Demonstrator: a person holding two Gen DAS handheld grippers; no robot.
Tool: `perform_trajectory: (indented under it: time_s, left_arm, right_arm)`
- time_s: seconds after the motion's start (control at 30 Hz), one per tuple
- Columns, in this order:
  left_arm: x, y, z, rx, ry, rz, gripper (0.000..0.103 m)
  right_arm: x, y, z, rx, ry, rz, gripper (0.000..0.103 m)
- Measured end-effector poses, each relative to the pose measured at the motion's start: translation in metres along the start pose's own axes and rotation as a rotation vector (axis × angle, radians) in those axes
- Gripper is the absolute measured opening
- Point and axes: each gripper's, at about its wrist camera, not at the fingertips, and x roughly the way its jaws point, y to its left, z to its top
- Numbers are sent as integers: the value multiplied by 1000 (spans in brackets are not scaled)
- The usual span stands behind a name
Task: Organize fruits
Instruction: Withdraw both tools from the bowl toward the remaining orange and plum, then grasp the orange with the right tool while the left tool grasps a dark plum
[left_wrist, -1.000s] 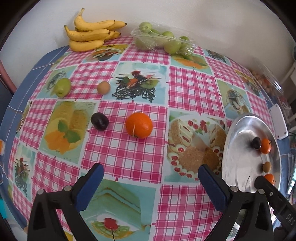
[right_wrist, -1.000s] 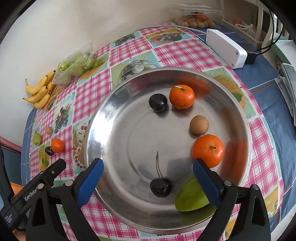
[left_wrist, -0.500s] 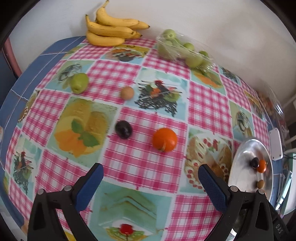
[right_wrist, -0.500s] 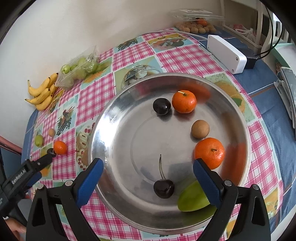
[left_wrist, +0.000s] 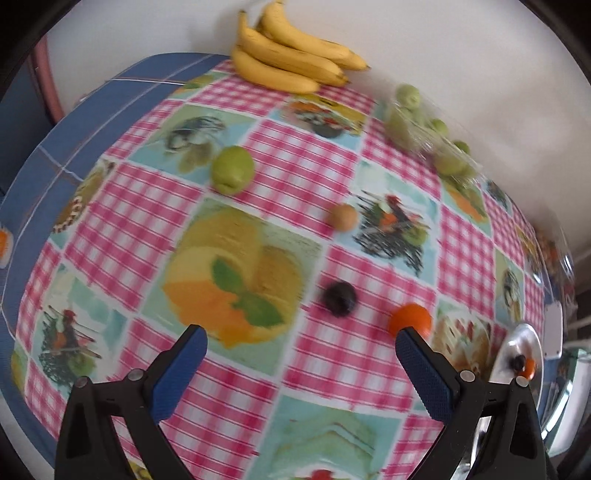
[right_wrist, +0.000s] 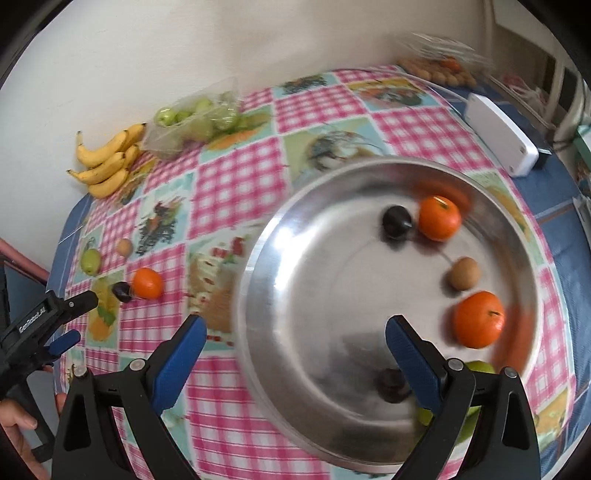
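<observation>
My left gripper (left_wrist: 301, 341) is open and empty above the checked tablecloth. Ahead of it lie a dark plum (left_wrist: 340, 298), an orange (left_wrist: 410, 319) by the right finger, a small brown fruit (left_wrist: 343, 218) and a green fruit (left_wrist: 232, 174). My right gripper (right_wrist: 295, 332) is open and empty over the near rim of the steel tray (right_wrist: 295, 258). The tray holds two oranges (right_wrist: 439, 218) (right_wrist: 479, 319), a plum (right_wrist: 396, 220), a brown fruit (right_wrist: 464, 273), a cherry (right_wrist: 393, 384) and a green fruit (right_wrist: 476, 369). The left gripper (right_wrist: 66, 321) also shows in the right wrist view.
Bananas (left_wrist: 291, 59) and a bag of green fruits (left_wrist: 428, 129) lie by the back wall. A white box (right_wrist: 498, 136) and a clear tub of small fruits (right_wrist: 439, 66) stand at the far right. The steel tray (left_wrist: 517, 354) sits far right in the left wrist view.
The left gripper has swung left, so the loose fruits slid right in its view. The right gripper has shifted left, back toward the tray's near rim. Both stay open.
</observation>
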Motion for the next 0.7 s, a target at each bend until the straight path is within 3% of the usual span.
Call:
perform_trajectory:
  time_s: [0.33, 0.7]
  left_arm:
    - [2, 25, 11, -42, 7, -9, 103]
    - [15, 12, 9, 5, 17, -31, 102]
  right_arm:
    - [13, 67, -2, -70, 5, 89, 98]
    - [54, 108, -7, -124, 72, 110, 98]
